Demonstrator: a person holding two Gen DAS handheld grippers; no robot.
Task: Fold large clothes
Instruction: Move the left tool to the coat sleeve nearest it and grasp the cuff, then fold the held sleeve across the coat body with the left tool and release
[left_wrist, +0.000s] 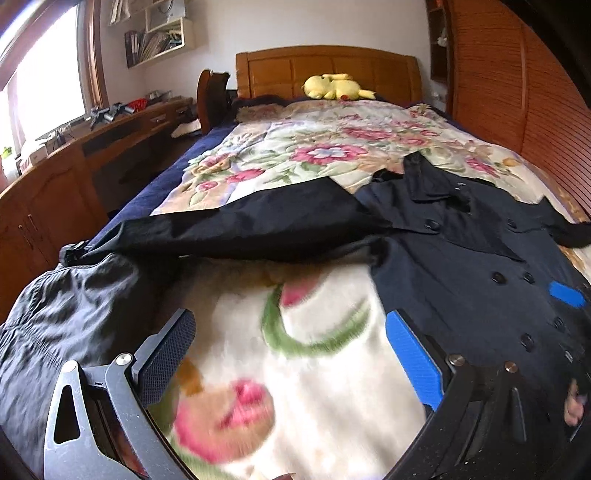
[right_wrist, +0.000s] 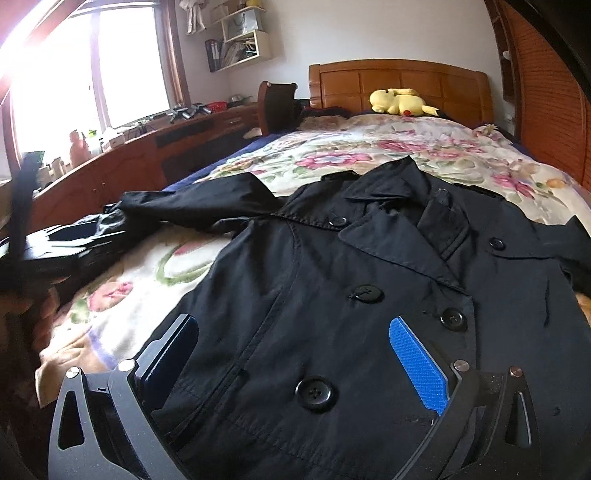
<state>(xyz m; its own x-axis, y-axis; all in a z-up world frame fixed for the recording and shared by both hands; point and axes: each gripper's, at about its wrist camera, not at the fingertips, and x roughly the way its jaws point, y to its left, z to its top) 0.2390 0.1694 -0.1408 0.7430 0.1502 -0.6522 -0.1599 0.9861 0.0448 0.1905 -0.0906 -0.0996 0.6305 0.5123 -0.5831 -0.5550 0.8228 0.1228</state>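
Currently, findings run left to right.
Window side: a wooden worktop (left_wrist: 110, 136) runs along the bed's left edge, cluttered, at about 10 o'clock in the left wrist view.
Left sleeve: the sleeve (left_wrist: 236, 218) of the black coat (right_wrist: 332, 295) stretches out sideways over the floral blanket (left_wrist: 314, 147), its cuff end bunched near the bed's left edge.
Left gripper: the left gripper (left_wrist: 291, 350) is spread wide and holds nothing; only blurred blanket shows between its fingers, with the sleeve at 12 o'clock and the coat body at 2 o'clock.
Coat: it lies face up on the bed, buttoned, collar toward the headboard (right_wrist: 399, 85).
Right gripper: the right gripper (right_wrist: 295, 354) is likewise parted and empty, poised above the coat's buttoned front without pinching cloth.
Step in hand: judged as the start of folding, coat laid out, no fold made.
Next move: probably take the left sleeve near the cuff and carry it across the chest.
Room: open blanket lies beyond the collar up to the yellow plush toy (right_wrist: 400, 101); the wardrobe (right_wrist: 546, 110) crowds the right edge, where the other sleeve runs out of frame.
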